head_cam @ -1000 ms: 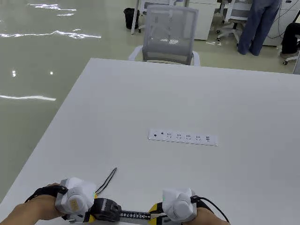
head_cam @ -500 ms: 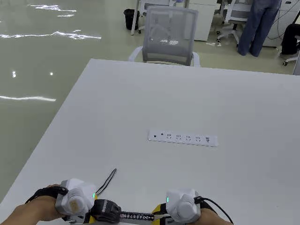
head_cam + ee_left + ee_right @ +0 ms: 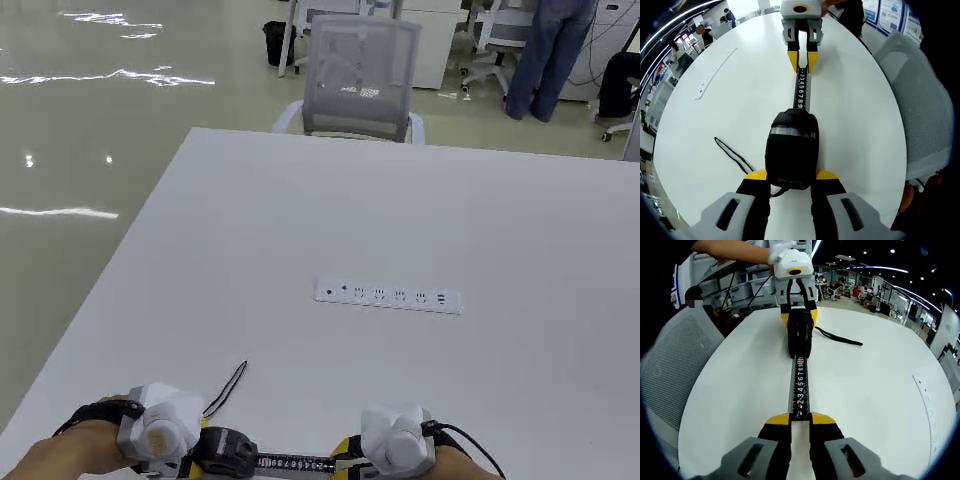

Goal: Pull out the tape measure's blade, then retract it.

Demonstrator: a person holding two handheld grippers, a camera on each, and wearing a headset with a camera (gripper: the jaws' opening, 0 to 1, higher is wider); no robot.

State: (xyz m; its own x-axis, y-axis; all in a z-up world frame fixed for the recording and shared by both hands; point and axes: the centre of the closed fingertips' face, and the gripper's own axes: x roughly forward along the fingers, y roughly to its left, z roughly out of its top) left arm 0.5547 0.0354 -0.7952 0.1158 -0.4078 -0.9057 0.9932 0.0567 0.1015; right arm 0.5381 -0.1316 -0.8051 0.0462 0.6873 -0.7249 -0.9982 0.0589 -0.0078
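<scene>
Black plastic tape measure (image 3: 791, 147), rounded in shape, lay near the front edge of the smooth white table (image 3: 400, 210). Its sides were clamped between the yellow-tipped jaws of the left gripper (image 3: 791, 176). Its narrow dark blade (image 3: 799, 385), printed with pale numerals, stretched flat along the tabletop to the right gripper (image 3: 800, 419), whose jaws were pinched onto the blade's end. A thin black wrist strap (image 3: 228, 385) trailed from the case. Farther back lay a flat white power strip (image 3: 388, 296), and a grey mesh chair (image 3: 360, 75) stood at the table's far edge.
</scene>
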